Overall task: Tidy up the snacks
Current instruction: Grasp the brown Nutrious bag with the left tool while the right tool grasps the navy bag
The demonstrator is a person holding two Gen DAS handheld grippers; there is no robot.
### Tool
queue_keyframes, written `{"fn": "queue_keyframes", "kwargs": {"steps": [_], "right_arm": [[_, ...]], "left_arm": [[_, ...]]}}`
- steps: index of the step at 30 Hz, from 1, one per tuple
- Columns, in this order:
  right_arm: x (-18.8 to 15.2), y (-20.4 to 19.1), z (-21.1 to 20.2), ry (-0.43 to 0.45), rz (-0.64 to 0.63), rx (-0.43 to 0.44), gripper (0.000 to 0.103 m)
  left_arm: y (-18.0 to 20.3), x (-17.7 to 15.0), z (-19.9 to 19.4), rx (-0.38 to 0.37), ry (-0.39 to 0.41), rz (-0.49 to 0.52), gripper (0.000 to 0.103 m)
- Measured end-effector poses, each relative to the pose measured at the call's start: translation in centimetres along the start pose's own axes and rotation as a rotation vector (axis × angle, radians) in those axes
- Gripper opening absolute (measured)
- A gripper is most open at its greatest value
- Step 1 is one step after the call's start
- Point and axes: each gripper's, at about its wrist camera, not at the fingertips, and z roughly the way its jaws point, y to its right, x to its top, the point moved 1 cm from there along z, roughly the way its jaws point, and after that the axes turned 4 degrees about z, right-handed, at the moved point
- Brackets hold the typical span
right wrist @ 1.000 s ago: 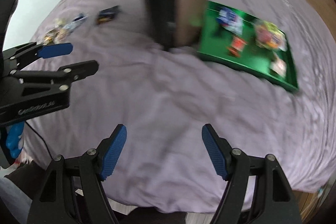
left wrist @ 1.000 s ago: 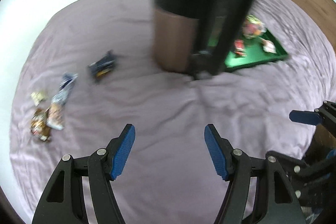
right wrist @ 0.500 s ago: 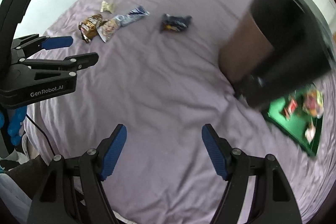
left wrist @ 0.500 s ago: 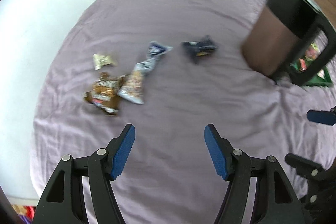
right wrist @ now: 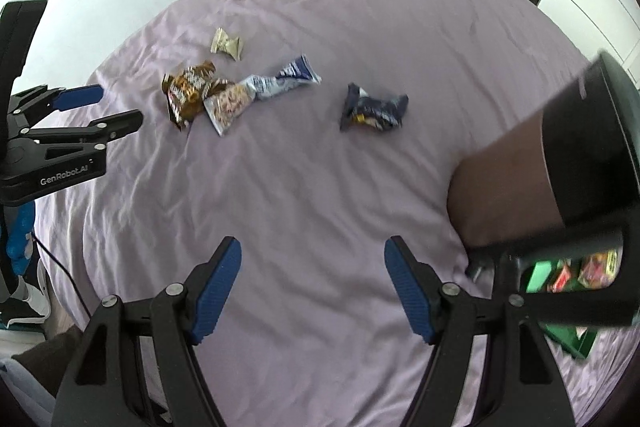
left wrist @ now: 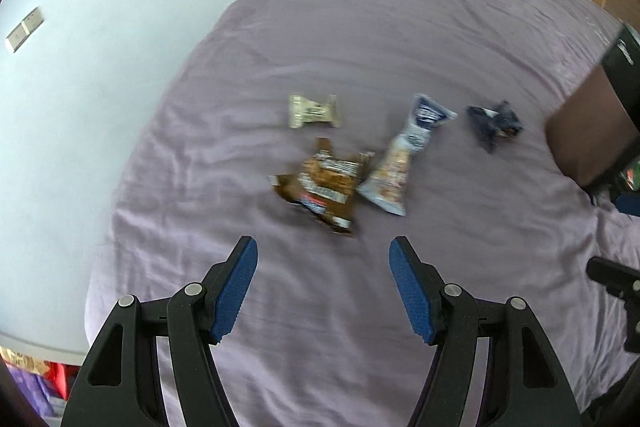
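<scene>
- Presently left gripper [left wrist: 322,267] and right gripper [right wrist: 312,267]: jaws spread wide, nothing between them, above the purple bed [right wrist: 320,187].
- Four snack packets on the sheet: cream [left wrist: 314,111], brown [left wrist: 324,183], pale blue [left wrist: 404,163], dark blue [right wrist: 374,109].
- Green tray [right wrist: 576,341] at right, behind a black stand [right wrist: 592,163].

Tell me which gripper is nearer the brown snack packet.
Left. The left gripper hangs open just short of the brown snack packet; the right gripper sits farther off, toward the dark navy packet.

The black-and-brown box [right wrist: 560,179] runs off the right edge in both views and hides most of the green tray [right wrist: 568,337]; print on the snack packets [left wrist: 332,179] is blurred.
</scene>
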Motion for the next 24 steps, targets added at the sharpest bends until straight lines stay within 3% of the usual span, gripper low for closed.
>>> {"fn": "queue_keyframes", "kwargs": {"steps": [8, 12, 24], "right_arm": [[4.1, -0.5, 1.5, 0.041, 0.035, 0.031, 0.103], [5.8, 0.0, 2.5, 0.057, 0.075, 0.041, 0.103], [7.9, 4.4, 6.7, 0.04, 0.19, -0.046, 0.103]], "left_arm": [[-5.3, 0.3, 1.8, 0.074, -0.002, -0.071, 0.063], [-6.4, 0.8, 2.6, 0.058, 0.001, -0.077, 0.063], [-3.3, 2.8, 5.8, -0.045, 0.037, 0.121, 0.068]]}}
